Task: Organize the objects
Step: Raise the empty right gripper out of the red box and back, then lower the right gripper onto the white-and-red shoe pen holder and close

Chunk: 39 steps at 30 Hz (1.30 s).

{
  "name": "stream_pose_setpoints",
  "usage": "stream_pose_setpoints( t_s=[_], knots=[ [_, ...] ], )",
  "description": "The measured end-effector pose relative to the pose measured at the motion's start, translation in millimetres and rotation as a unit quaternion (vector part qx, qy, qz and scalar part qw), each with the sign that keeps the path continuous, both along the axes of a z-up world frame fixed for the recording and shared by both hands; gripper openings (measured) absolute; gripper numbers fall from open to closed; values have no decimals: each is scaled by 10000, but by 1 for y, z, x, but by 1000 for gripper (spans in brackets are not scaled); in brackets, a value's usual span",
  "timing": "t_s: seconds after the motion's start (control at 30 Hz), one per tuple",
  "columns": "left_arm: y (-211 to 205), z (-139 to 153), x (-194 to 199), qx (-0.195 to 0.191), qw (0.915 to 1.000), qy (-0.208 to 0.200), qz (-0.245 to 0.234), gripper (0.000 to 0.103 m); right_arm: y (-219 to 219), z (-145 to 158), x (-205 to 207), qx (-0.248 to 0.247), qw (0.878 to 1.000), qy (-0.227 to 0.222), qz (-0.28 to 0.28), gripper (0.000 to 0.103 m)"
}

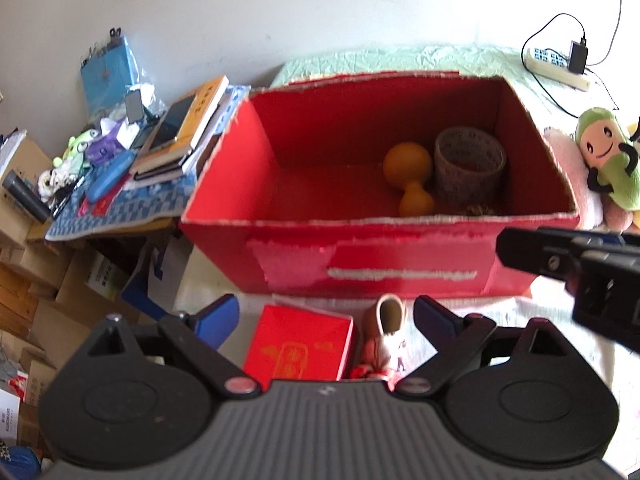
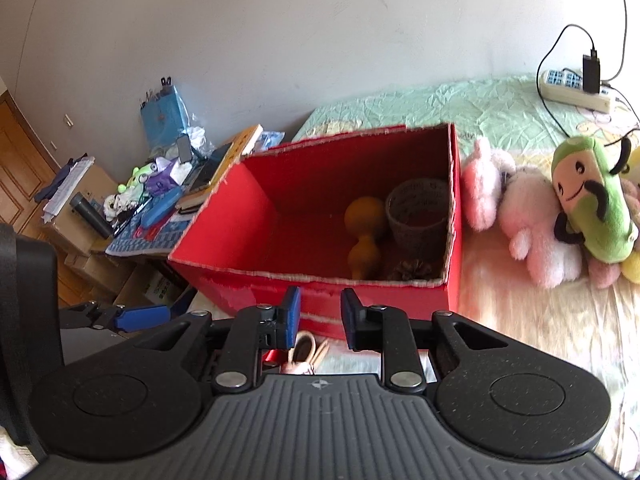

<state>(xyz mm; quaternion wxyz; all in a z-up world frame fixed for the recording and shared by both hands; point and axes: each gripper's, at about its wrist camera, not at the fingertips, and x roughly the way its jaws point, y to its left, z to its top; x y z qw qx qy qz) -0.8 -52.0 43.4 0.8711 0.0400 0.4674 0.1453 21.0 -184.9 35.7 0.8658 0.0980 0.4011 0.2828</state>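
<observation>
While the big red box (image 1: 372,252) already holds a yellow gourd (image 1: 410,178) and a woven cup (image 1: 468,168), a small red packet (image 1: 298,346) and a pink shoe (image 1: 386,326) wait just before it, beneath the left gripper (image 1: 324,316), spread wide, and the right gripper (image 2: 320,314), narrow and empty.
</observation>
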Motion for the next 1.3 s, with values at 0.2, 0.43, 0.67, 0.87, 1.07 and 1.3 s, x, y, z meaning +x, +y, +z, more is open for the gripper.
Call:
stream_pose_setpoints(
  t_s=[0.2,0.43,0.67,0.87,1.07,1.3],
  knots=[
    [-3,-15,-8,-119,9998,182,-32,95,1,-19,-6,63,9990,433,94,25],
    [0,-28,-23,-382,9989,193,-202,95,-1,-35,-8,84,9968,792,82,27],
    [10,-43,-38,-983,9942,164,-415,96,3,-47,-10,25,9949,993,182,30],
    [20,-51,-48,-1580,9856,35,-609,103,7,-59,-5,133,9905,1336,312,35],
    [23,-52,-49,-1635,9833,-178,-774,101,18,-69,3,215,9854,1630,438,35],
    [35,-61,-47,-1941,9763,-217,-933,101,25,-78,13,270,9786,1954,582,35]
  ],
)
